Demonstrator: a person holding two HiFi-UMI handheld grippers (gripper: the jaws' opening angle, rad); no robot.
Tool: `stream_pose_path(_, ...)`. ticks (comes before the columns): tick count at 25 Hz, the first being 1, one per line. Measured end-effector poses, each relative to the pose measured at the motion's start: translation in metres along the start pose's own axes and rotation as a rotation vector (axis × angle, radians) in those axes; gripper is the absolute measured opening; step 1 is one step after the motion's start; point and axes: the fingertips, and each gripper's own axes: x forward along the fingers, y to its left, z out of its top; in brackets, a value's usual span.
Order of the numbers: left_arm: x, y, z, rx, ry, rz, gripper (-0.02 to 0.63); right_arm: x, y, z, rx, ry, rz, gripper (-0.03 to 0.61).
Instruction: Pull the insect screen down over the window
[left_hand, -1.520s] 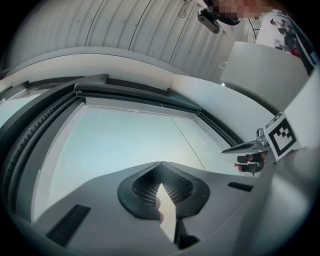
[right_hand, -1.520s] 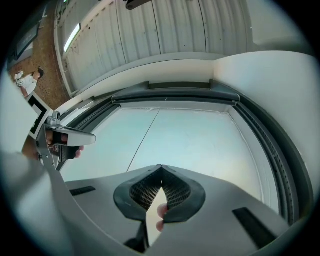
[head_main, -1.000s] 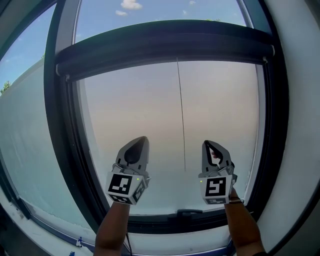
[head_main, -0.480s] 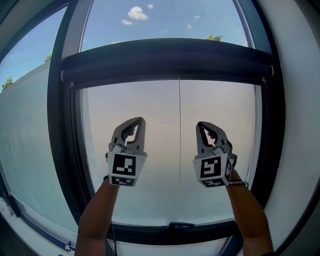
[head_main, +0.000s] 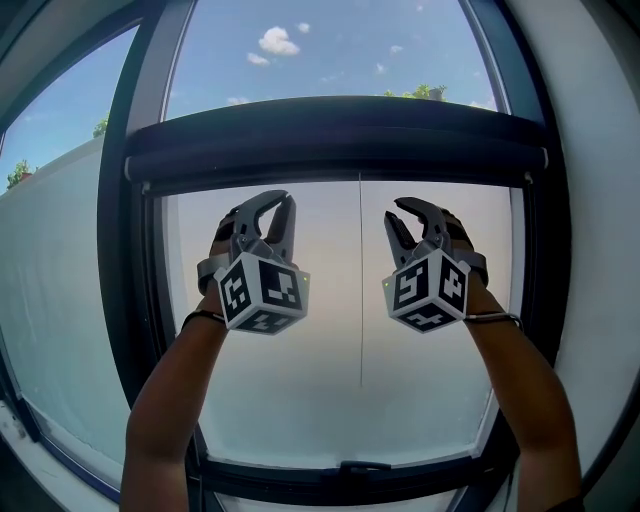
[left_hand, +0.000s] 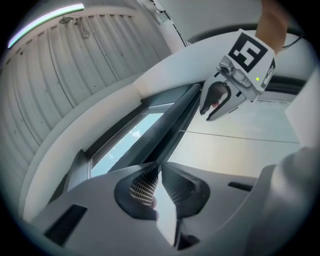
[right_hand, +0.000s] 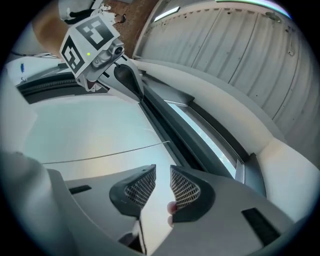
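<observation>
A dark horizontal screen bar (head_main: 340, 140) spans the window, with blue sky above it and pale haze below. A thin pull cord (head_main: 361, 290) hangs from its middle. My left gripper (head_main: 273, 203) is raised just under the bar, left of the cord, shut and empty. The right gripper (head_main: 396, 213) is at the same height on the cord's right; its jaws have just been opening and stand slightly apart with nothing between them. In the left gripper view my shut jaws (left_hand: 159, 173) point at the bar (left_hand: 175, 117). The right gripper view shows parted jaws (right_hand: 163, 176) below the bar (right_hand: 186, 134).
A dark window frame (head_main: 120, 260) surrounds the pane, with a small latch (head_main: 365, 467) on its bottom rail. A white wall reveal (head_main: 600, 200) lies to the right. Another glazed pane (head_main: 50, 250) sits on the left.
Both grippers have risen from near the bottom rail to just under the bar and rolled at the wrist. The right jaws have parted; the left stay shut.
</observation>
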Motion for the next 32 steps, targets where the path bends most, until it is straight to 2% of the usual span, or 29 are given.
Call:
stream_pose_path(2,0.009,0.0,0.001,0.048,0.037,-0.022,0.004,0.008,-0.006,0.005,-0.054,0.014,0.008,0.092)
stream_pose_path(7,0.03,-0.005,-0.006,0.171,0.159,-0.085,0.126,0.021,-0.016,0.013,-0.261,0.041,-0.006,0.121)
stream_pose_path(10,0.039,-0.011,-0.007,0.216,0.19,-0.111,0.166,0.025,-0.018,0.013,-0.344,0.071,-0.007,0.146)
stream_pose_path(14,0.046,-0.011,-0.014,0.317,0.228,-0.109,0.211,0.038,-0.018,0.009,-0.43,0.109,0.009,0.193)
stream_pose_path(21,0.058,-0.005,-0.021,0.462,0.286,-0.11,0.229,0.05,-0.022,-0.007,-0.515,0.188,0.061,0.198)
stream_pose_path(24,0.066,-0.01,-0.025,0.476,0.31,-0.153,0.229,0.052,-0.024,-0.011,-0.563,0.209,0.075,0.198)
stream_pose_path(27,0.069,-0.012,-0.028,0.515,0.319,-0.158,0.229,0.056,-0.022,-0.013,-0.566,0.232,0.109,0.198)
stream_pose_path(32,0.068,-0.013,-0.028,0.512,0.323,-0.178,0.229,0.058,-0.019,-0.017,-0.554,0.252,0.151,0.198)
